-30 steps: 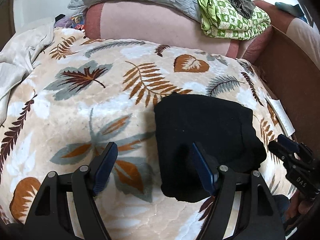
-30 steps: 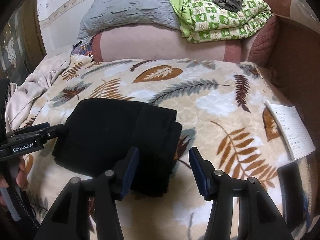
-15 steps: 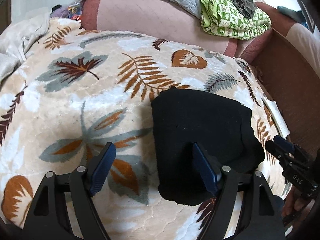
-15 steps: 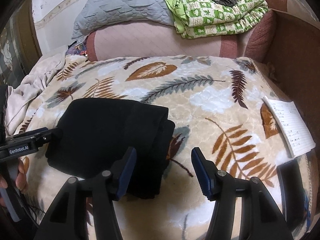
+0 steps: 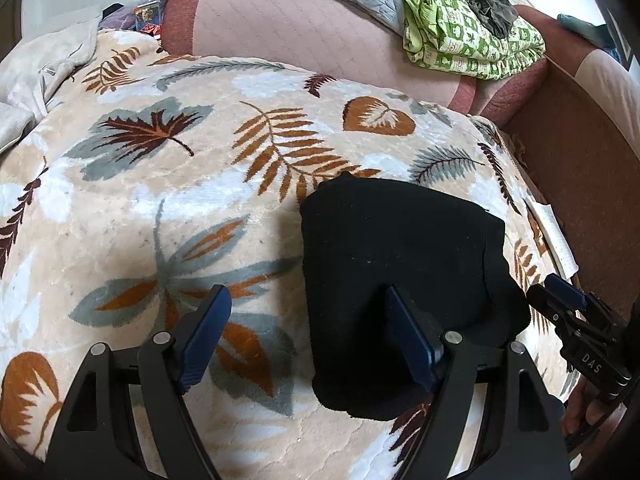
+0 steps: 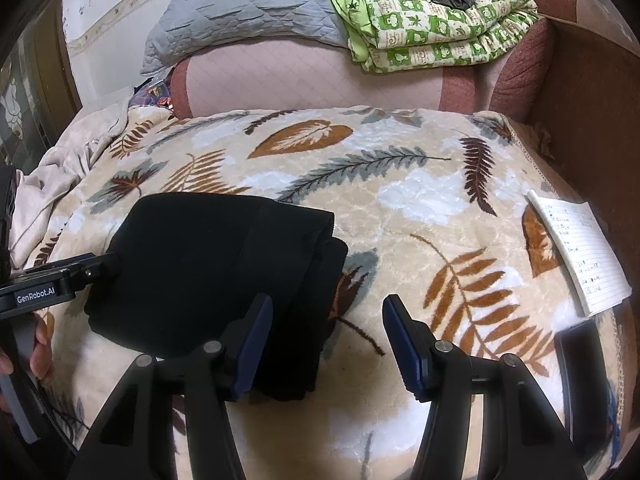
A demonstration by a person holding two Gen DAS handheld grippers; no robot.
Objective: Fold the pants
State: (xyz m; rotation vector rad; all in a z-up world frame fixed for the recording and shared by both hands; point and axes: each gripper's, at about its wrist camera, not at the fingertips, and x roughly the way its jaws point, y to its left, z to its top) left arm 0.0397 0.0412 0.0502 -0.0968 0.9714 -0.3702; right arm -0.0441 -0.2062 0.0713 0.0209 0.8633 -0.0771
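Note:
The black pants [image 5: 396, 256] lie folded into a thick compact bundle on the leaf-patterned blanket [image 5: 168, 200]. They also show in the right wrist view [image 6: 208, 264], with the folded layers stacked at their right edge. My left gripper [image 5: 308, 336] is open and empty above the bundle's left edge, its right finger over the cloth. My right gripper [image 6: 326, 340] is open and empty above the bundle's right edge. Each gripper shows at the edge of the other's view.
A white lined notepad [image 6: 580, 252] lies at the blanket's right edge, a dark flat object [image 6: 580, 364] below it. A green quilt [image 6: 432, 28] and grey quilt [image 6: 244, 20] rest on the pink sofa back [image 6: 312, 80]. Beige cloth [image 6: 68, 164] is bunched at left.
Both grippers have drawn back slightly from the folded pants and stay open. The bundle has not moved.

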